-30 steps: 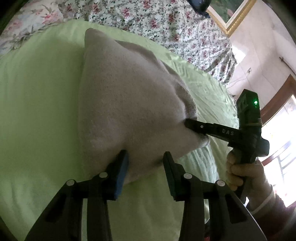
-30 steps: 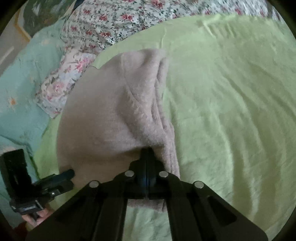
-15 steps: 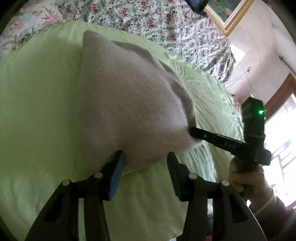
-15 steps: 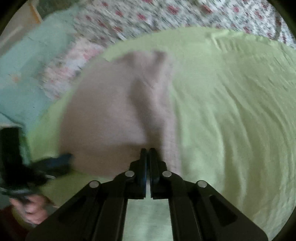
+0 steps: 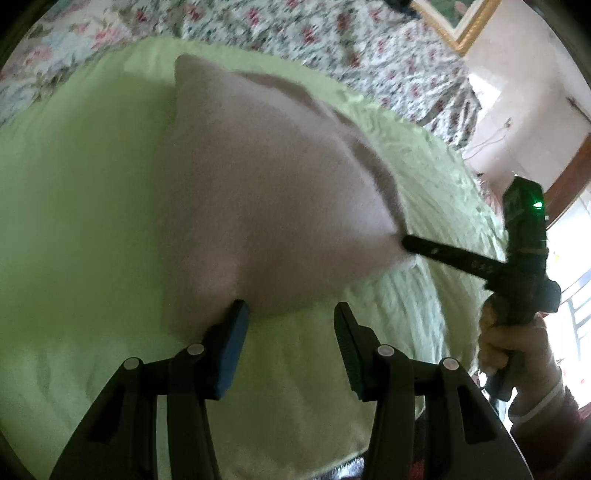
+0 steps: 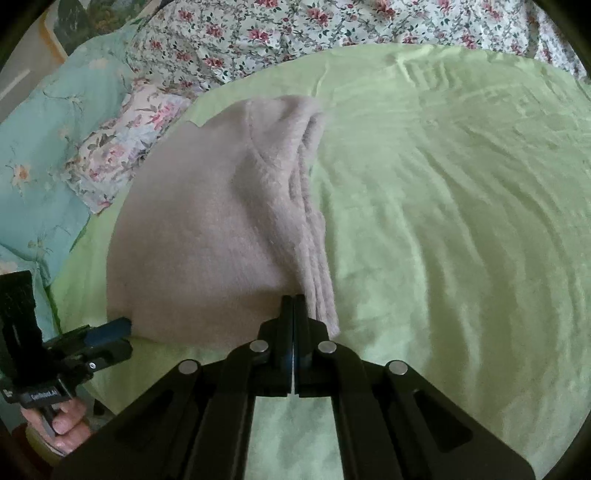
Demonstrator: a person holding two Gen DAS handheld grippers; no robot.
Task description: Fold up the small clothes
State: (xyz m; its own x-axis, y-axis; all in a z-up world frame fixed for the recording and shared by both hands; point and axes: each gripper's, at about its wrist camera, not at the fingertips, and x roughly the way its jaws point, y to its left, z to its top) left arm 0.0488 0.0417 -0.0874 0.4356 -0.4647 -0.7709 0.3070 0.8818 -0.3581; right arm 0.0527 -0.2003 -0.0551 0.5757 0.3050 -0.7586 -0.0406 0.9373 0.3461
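A folded beige fleece garment [image 5: 266, 192] lies on a light green sheet [image 5: 74, 221]; it also shows in the right wrist view [image 6: 207, 229]. My left gripper [image 5: 290, 314] is open, its fingers at the garment's near edge, nothing held. My right gripper [image 6: 293, 299] is shut on the garment's near corner, beside the stacked folded edges [image 6: 314, 221]. The right gripper shows in the left wrist view [image 5: 410, 243] at the garment's right corner. The left gripper shows in the right wrist view [image 6: 114, 328] at the garment's lower left edge.
A floral quilt [image 6: 295, 29] lies along the far side of the sheet [image 6: 443, 184]. A pale blue pillow [image 6: 48, 147] and a small floral pillow [image 6: 122, 147] lie on the left. A framed picture [image 5: 454, 22] hangs on the wall.
My left gripper has pulled back from the garment's edge, fingers still open. My right gripper stays shut on the corner, and the garment has shifted slightly.
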